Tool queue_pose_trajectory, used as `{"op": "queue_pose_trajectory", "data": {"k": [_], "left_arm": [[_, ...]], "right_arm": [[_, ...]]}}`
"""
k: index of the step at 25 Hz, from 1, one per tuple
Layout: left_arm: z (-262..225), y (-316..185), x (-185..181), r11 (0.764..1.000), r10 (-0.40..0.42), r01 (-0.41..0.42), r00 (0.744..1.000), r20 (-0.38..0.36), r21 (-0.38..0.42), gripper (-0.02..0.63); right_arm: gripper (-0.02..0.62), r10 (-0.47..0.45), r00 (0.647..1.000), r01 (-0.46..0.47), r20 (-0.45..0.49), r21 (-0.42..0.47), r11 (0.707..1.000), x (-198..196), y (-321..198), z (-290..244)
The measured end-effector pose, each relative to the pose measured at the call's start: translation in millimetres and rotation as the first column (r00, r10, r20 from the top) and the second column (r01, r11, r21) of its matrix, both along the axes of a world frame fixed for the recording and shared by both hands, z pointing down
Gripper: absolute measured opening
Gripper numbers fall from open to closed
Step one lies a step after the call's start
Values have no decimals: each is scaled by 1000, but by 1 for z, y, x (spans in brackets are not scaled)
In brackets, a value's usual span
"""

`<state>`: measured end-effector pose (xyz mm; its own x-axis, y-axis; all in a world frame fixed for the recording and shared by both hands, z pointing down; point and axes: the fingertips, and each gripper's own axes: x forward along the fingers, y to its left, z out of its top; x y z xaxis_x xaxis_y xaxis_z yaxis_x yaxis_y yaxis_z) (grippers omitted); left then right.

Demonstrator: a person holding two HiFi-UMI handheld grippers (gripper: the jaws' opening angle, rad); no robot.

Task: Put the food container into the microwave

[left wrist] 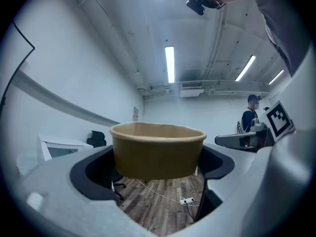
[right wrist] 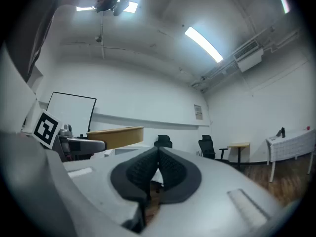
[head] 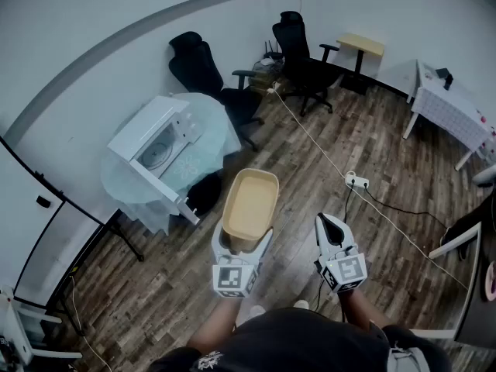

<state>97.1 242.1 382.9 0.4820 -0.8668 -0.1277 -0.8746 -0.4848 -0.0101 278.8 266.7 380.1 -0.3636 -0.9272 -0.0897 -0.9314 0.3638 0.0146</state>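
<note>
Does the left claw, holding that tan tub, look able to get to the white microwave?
Probably, after a step closer: the microwave seems open, and nothing tall stands between it and the left claw holding the food container.

The head view looks steeply down from above; both gripper views look level; all three share the food container (head: pixel 249 200).
</note>
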Motion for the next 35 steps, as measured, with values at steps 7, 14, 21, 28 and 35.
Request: {"op": "queue_pose_trajectory", "data": {"k": [7, 14, 21, 28, 35], "left_arm": [[1, 5, -1, 1000, -8, 8, 1000, -5, -5, 523], [3, 8, -1, 1000, -14, 14, 1000, 4, -10, 523], [4, 10, 13, 999, -37, 37, 999, 9, -15, 523], [3, 12, 33, 997, -71, 71, 997, 18, -28, 523], [9, 14, 47, 992, -121, 122, 992, 24, -25, 523]], "right_arm": [[2, -16, 1000, 15, 26, 24, 1000, -9, 2, -5], [2, -34, 994, 28, 101, 53, 998, -7, 6, -11], [2, -52, 994, 48, 100, 50, 998, 8, 5, -8], [2, -91, 990, 87, 105, 38, 995, 27, -2, -4], [2, -144, 985, 141, 97, 40, 989, 41, -9, 7]]}}
